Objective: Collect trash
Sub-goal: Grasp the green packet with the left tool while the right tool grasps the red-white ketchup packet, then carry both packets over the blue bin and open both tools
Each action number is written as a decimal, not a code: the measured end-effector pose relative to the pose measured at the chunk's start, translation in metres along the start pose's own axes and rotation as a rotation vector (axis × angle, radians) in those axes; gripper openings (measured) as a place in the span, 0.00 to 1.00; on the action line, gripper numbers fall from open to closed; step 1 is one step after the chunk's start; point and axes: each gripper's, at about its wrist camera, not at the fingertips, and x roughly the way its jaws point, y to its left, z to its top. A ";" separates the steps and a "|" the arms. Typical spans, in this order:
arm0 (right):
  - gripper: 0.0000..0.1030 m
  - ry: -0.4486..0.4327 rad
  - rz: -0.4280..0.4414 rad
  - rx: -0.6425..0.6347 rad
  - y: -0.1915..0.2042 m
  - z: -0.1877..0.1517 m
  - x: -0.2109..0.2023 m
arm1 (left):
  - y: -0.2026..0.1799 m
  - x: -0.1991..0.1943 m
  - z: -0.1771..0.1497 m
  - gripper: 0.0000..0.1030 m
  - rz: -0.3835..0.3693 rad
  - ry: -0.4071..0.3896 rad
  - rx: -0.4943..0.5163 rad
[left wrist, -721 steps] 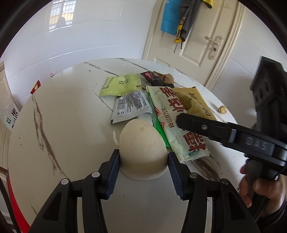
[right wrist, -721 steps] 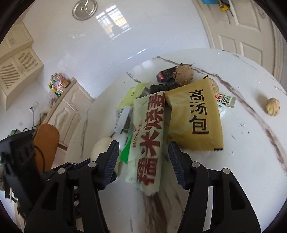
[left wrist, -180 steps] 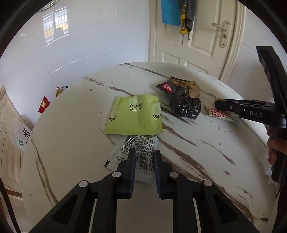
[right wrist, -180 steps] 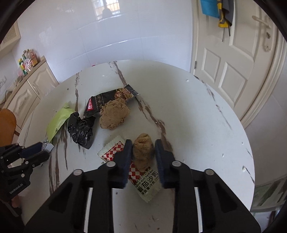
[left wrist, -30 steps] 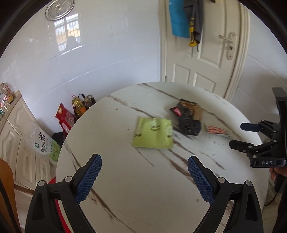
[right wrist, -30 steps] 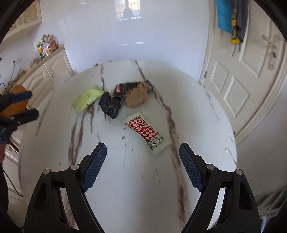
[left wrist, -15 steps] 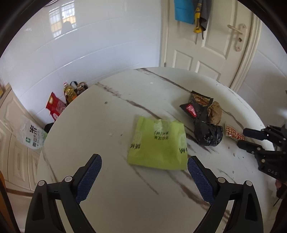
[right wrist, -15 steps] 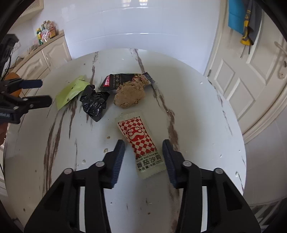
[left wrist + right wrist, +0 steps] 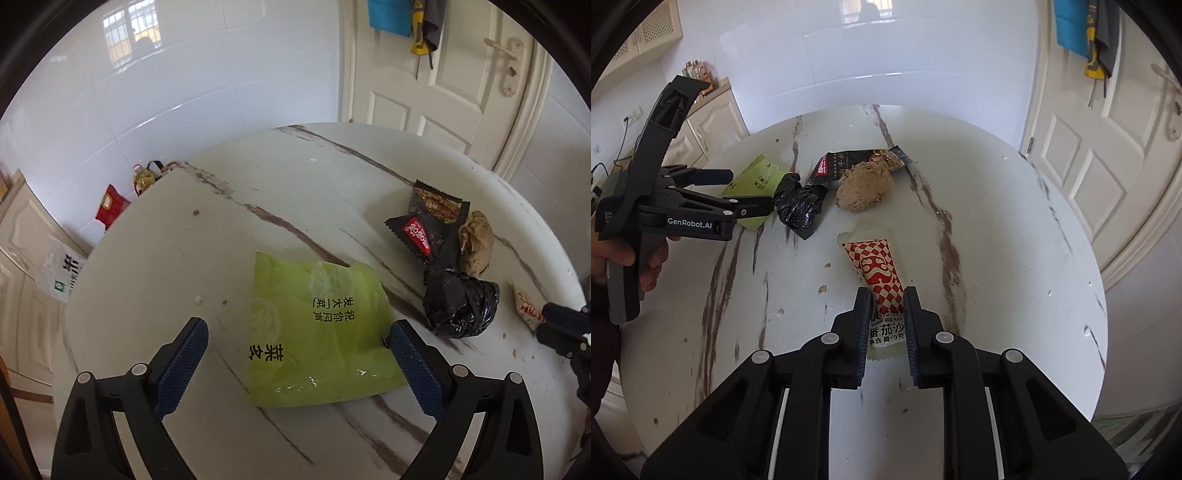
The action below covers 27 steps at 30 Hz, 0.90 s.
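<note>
Trash lies scattered on the round marbled table (image 9: 1015, 229), and the nearest piece, a red-and-white checked sauce sachet (image 9: 877, 271), sits between the pads of the right gripper (image 9: 888, 317). Its jaws have just been closing, and in the right wrist view the pads now stand against the sachet's two long edges, clamping its near end while the far end lies flat on the tabletop. The left gripper (image 9: 297, 363) stands spread wide with nothing pinched; its jaws have just eased slightly narrower. A flat lime-green packet (image 9: 317, 332) lies on the table between its fingers, the right pad just at the packet's edge, the left pad well clear. Beyond, toward the door (image 9: 443, 81), a crumpled black plastic bag (image 9: 460, 308) sits just beside the green packet. Behind it lie a black snack wrapper (image 9: 428, 229) with a red label and a brown crumpled lump (image 9: 476, 243), touching each other. A hand (image 9: 635, 258) grips the left gripper's handle.
</note>
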 end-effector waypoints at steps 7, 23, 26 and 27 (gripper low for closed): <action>0.16 -0.013 0.010 0.035 -0.002 -0.004 -0.003 | -0.007 -0.015 -0.008 0.07 -0.081 -0.010 0.011; 0.07 -0.094 0.040 0.092 0.015 -0.045 -0.068 | -0.078 -0.125 -0.060 0.05 -0.156 -0.123 0.101; 0.06 -0.105 0.047 0.105 0.017 -0.061 -0.084 | -0.105 -0.138 -0.076 0.05 -0.178 -0.121 0.139; 0.06 -0.108 0.045 0.112 0.017 -0.066 -0.088 | -0.110 -0.141 -0.080 0.05 -0.181 -0.121 0.144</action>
